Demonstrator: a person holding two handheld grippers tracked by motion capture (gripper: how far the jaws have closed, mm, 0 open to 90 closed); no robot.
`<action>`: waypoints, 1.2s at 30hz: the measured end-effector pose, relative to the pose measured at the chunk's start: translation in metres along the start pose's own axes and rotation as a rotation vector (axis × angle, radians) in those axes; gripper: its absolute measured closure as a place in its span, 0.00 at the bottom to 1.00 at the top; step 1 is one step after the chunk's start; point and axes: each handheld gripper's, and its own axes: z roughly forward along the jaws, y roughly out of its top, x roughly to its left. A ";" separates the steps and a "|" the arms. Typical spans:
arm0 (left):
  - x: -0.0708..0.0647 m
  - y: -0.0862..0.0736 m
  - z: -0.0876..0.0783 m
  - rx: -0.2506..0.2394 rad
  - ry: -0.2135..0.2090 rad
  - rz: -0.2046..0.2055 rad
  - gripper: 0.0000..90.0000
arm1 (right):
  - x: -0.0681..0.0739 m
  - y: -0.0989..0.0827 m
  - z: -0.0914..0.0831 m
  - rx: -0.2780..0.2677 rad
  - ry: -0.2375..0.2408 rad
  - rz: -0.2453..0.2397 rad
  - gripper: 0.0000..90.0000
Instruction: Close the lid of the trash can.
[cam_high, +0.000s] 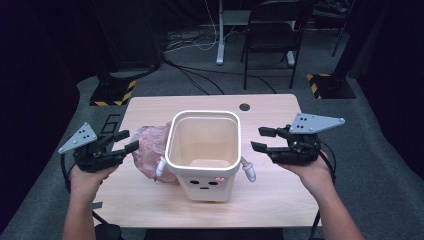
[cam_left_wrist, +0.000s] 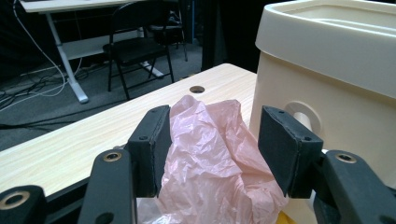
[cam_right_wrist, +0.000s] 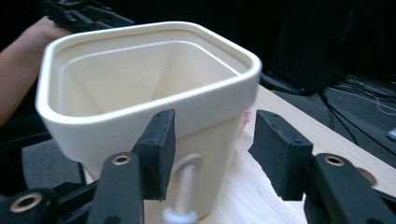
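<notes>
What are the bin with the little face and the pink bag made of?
The bin looks like hard plastic: cream, smooth, slightly glossy, with a thick rounded rim. The bag looks like thin plastic film: pink, crinkled and see-through at its edges.

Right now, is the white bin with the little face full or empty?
Empty. The white bin shows a bare bottom from above, and the pink bag lies crumpled outside it on the table.
</notes>
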 end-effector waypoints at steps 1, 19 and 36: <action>0.000 0.000 0.000 0.002 0.001 0.001 0.49 | -0.002 -0.003 -0.002 -0.001 -0.020 0.006 0.53; 0.005 -0.003 0.011 0.020 0.006 0.001 0.48 | -0.016 -0.046 -0.013 -0.002 -0.190 0.073 0.52; 0.007 -0.005 0.016 0.057 0.030 0.021 0.47 | -0.016 -0.090 -0.015 0.005 -0.318 0.128 0.52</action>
